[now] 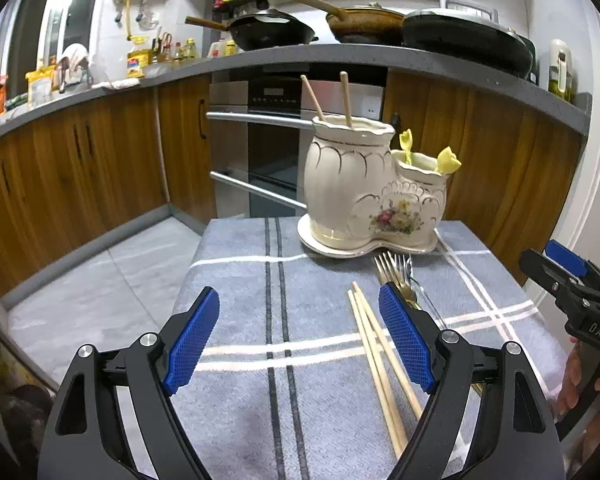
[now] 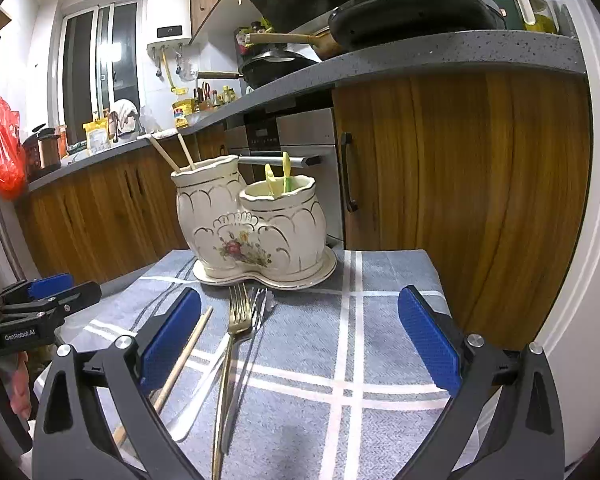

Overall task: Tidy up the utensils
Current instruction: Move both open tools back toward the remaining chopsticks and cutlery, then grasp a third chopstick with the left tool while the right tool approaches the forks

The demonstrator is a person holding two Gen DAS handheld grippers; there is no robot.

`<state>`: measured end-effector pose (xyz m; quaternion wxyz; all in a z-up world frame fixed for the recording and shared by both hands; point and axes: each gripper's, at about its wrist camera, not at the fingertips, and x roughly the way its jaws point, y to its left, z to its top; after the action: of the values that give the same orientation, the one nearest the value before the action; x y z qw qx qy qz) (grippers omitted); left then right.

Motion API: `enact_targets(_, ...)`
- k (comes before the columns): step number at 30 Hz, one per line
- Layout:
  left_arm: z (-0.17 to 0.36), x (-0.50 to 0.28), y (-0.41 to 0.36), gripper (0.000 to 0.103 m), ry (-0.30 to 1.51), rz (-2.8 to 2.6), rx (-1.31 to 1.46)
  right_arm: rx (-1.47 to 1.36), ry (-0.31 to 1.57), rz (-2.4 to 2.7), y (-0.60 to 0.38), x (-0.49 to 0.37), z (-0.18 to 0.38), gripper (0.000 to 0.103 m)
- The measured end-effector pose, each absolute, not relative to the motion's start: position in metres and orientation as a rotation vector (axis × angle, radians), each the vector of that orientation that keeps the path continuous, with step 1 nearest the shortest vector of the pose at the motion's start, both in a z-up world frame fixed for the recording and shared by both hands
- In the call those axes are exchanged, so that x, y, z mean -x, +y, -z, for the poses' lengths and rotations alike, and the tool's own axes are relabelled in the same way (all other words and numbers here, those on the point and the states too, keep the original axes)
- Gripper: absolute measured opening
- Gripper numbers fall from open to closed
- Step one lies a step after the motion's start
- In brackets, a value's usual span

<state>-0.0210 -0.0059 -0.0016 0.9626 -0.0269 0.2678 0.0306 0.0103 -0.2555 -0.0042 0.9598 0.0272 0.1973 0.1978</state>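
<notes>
A cream ceramic double holder (image 1: 352, 196) (image 2: 256, 220) stands on its saucer at the far end of the grey checked cloth (image 1: 240, 280). Two wooden chopsticks (image 1: 346, 98) stick out of its tall pot, and yellow plastic utensils (image 1: 449, 160) out of the short one. Loose chopsticks (image 1: 374, 344) lie on the cloth, partly under the right finger of my open left gripper (image 1: 299, 298). A gold fork (image 2: 236, 316) and a silver fork (image 2: 260, 306) lie in front of the holder, low between the fingers of my open right gripper (image 2: 300, 298), untouched.
Wooden cabinets (image 2: 460, 200) and an oven (image 1: 274, 152) stand close behind the table under a grey counter with pans (image 1: 272, 32). Tiled floor (image 1: 100, 280) drops away left of the table. A person's hand (image 1: 576, 376) holds the right gripper's handle.
</notes>
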Motion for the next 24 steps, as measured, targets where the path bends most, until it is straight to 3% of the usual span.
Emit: enact_targets(24,0.024,0.01,-0.012,0.079,0.688,-0.005,0.023,0.017,0.526,-0.372,-0.253,-0.032,0.018,0.097)
